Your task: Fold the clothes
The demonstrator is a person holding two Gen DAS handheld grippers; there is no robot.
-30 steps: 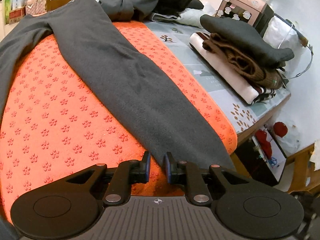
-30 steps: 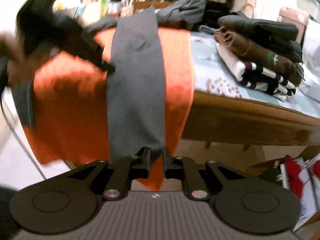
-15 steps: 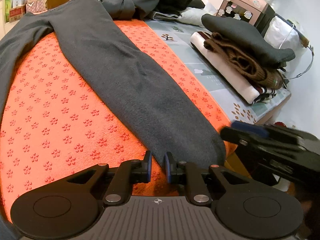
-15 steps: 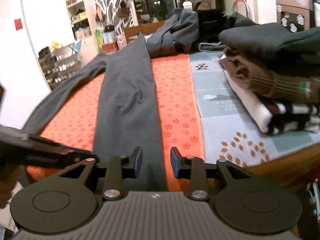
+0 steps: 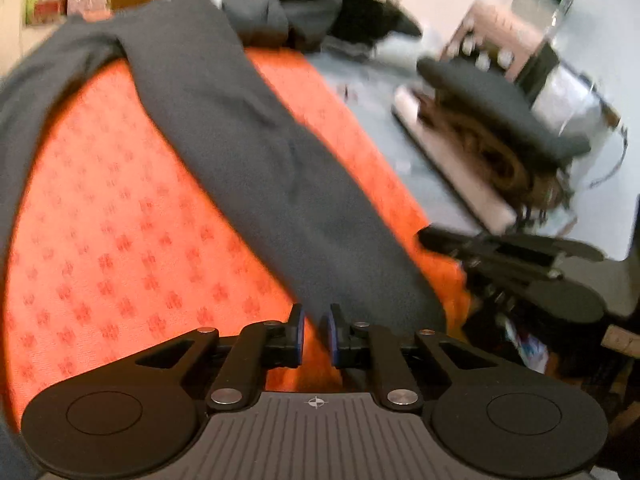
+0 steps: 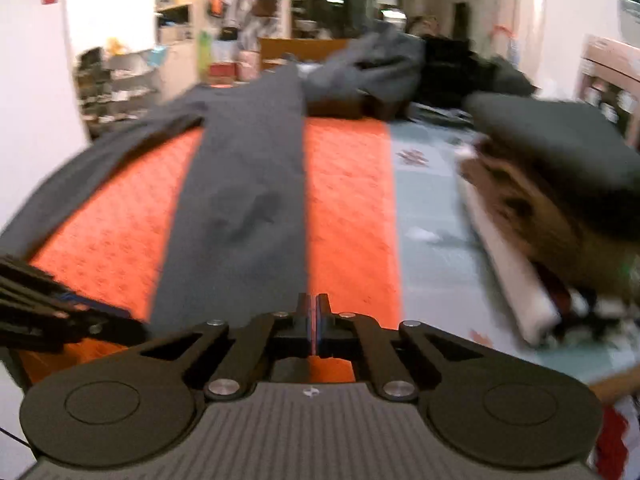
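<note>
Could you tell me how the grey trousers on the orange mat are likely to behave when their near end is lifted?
The grey trousers will probably flop and sag: they lie limp, with soft wrinkles mid-leg. They likely won't slide freely, since the orange mat looks textured. The far leg, draped over the mat's edge, would probably trail behind.

I see one long gray pair of pants (image 6: 240, 200) on one orange mat (image 6: 344, 216). One stack of three folded clothes (image 6: 560, 208) sits on the tabletop (image 6: 432, 240). One messy heap of dark clothes (image 6: 384, 68) is at the back. I hold two grippers.
</note>
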